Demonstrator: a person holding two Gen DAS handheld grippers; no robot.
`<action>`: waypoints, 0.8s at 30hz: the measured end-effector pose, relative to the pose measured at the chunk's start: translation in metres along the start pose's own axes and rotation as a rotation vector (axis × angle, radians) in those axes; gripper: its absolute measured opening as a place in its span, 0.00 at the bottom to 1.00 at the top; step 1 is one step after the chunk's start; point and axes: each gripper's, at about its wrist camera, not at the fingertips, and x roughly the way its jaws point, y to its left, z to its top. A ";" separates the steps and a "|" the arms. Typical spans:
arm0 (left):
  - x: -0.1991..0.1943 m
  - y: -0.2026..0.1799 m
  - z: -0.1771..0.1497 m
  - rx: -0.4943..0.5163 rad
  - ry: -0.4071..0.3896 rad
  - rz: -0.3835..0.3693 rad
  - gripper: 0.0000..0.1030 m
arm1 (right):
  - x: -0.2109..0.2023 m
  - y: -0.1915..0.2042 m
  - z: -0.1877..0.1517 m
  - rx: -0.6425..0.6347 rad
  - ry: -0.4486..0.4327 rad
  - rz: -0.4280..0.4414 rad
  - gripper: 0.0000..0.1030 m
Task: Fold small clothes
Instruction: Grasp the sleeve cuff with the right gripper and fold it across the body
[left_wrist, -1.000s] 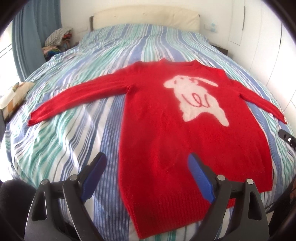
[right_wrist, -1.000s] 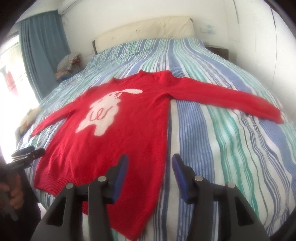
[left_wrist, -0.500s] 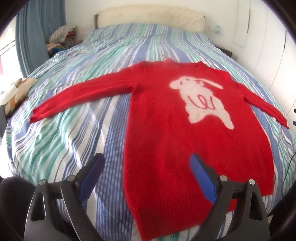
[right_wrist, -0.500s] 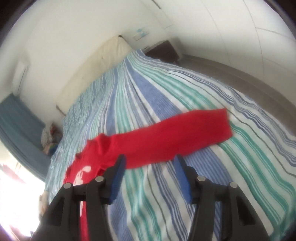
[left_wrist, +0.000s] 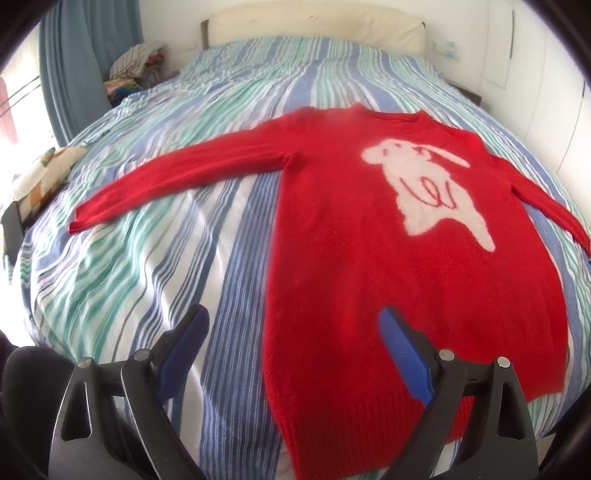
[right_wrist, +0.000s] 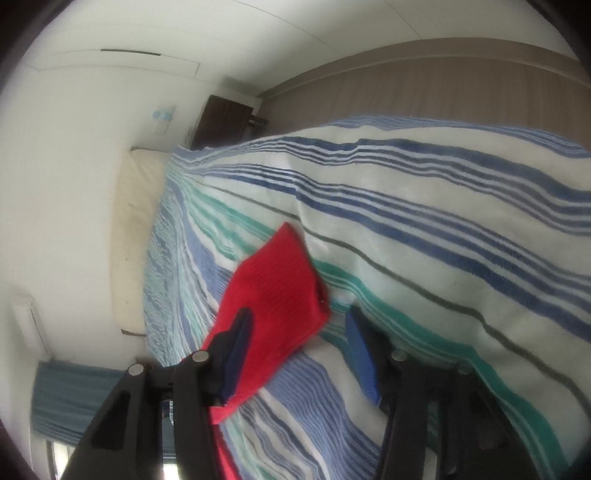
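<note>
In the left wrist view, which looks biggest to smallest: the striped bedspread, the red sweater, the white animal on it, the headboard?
1. Striped bedspread
2. Red sweater
3 and 4. White animal and headboard: unsure, since the headboard sits much farther away.
</note>
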 end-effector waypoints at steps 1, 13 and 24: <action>0.001 0.001 0.000 -0.007 0.004 -0.001 0.91 | 0.001 0.001 0.002 -0.001 -0.012 0.006 0.50; 0.002 0.009 0.002 -0.048 0.003 0.016 0.91 | 0.014 0.080 0.001 -0.350 -0.024 -0.141 0.04; 0.003 0.021 0.009 -0.109 -0.007 -0.026 0.91 | 0.019 0.360 -0.176 -1.000 0.133 0.218 0.04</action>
